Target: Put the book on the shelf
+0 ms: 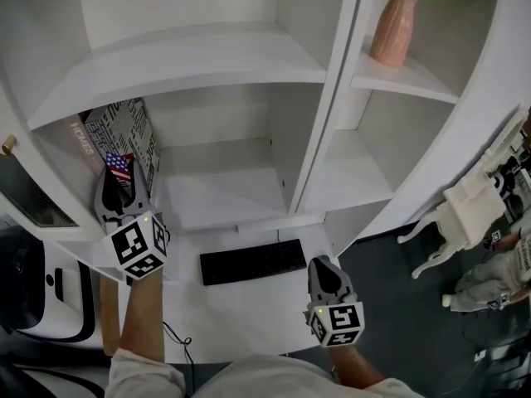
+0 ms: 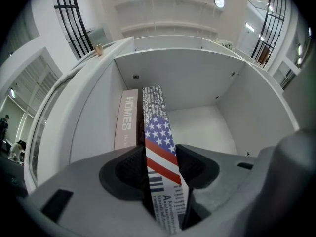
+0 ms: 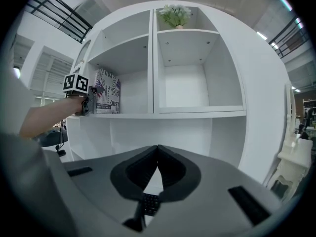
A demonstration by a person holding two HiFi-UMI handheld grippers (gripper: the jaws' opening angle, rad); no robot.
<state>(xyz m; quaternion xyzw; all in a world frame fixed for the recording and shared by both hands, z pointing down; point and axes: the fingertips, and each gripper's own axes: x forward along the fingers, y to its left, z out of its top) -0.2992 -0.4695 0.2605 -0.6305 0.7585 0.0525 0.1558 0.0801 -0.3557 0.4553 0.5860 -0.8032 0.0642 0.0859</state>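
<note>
– Where are our arms?
– Our left gripper (image 1: 122,177) reaches into the shelf compartment (image 2: 197,125), jaws apart around the upright flag-spined book (image 2: 159,142) beside the HOMES book (image 2: 127,120). Our right gripper (image 1: 324,265) hangs near the keyboard (image 1: 253,261), jaws together, empty.

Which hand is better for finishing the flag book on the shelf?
Left. The left gripper has the flag book between its jaws inside the shelf; the right gripper hangs empty, shut, near the keyboard.

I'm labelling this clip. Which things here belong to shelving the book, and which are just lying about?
Job in hand:
flag book
shelf
left gripper, astride the flag book

Just lying about:
HOMES book
keyboard
vase
chair
</note>
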